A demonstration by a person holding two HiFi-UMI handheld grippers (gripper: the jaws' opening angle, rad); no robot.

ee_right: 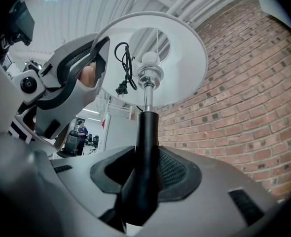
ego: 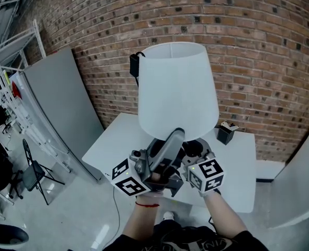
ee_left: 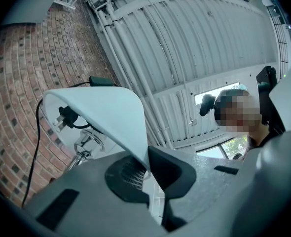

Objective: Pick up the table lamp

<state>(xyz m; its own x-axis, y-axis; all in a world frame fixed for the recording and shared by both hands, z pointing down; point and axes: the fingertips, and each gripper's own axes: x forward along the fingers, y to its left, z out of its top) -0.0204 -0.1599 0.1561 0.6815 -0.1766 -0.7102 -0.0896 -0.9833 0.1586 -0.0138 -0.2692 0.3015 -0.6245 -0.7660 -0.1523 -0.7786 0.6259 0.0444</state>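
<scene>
Lifting the table lamp (ego: pixel 176 88) well means, I judge, rising straight and slowly, the right tongs (ee_right: pixel 144 171), clamped on the black stem (ee_right: pixel 146 132), bearing the weight while the left tongs (ee_left: pixel 148 174), closed on the white shade's (ee_left: pixel 103 112) lower rim, merely steady it. The head view sets the lamp over the white surface (ego: pixel 238 161) by the brick wall, its base hidden, whereas both gripper views look up inside the shade at the dangling plug (ee_right: pixel 121 89).

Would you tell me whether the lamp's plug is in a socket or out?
Out: the plug hangs free under the lampshade, prongs bare, in no socket.
</scene>
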